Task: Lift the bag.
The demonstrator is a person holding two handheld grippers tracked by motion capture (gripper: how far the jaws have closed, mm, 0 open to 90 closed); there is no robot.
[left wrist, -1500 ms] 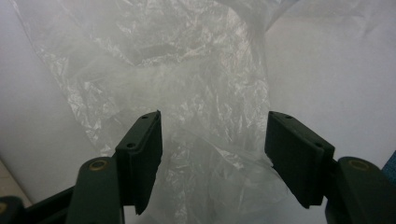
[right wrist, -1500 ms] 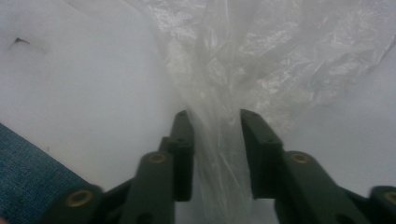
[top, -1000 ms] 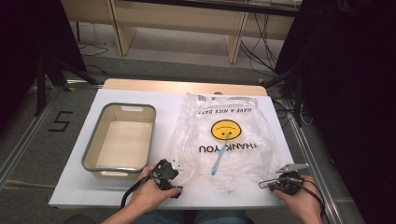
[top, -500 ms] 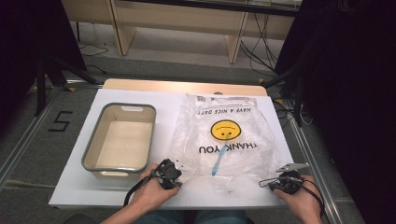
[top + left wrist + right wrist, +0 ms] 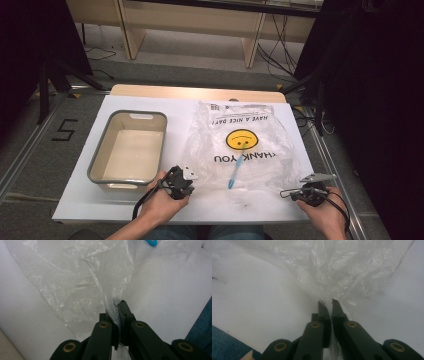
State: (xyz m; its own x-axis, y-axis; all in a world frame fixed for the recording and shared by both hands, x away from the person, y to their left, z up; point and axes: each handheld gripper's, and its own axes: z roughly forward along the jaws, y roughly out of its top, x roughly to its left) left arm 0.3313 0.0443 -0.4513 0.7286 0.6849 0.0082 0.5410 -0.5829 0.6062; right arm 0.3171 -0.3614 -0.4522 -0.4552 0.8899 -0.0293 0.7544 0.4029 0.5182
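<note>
Clear plastic bag (image 5: 240, 145) flat on the white counter (image 5: 80, 205), smiley face and "THANK YOU" print reading upside down from the near side. Blue pen-like stick (image 5: 235, 172) seen through the film, near the middle of the bag. Left gripper (image 5: 181, 182) at the bag's near left corner, jaws just closed and now pinching a twisted fold of plastic (image 5: 113, 308). Right gripper (image 5: 299, 192) at the near right corner, jaws pressed together on a bunched edge of the same bag (image 5: 329, 302). Both grips low, right at the counter surface. Grey-rimmed tub (image 5: 100, 167) just left of the bag, beside the left hand (image 5: 162, 202).
</note>
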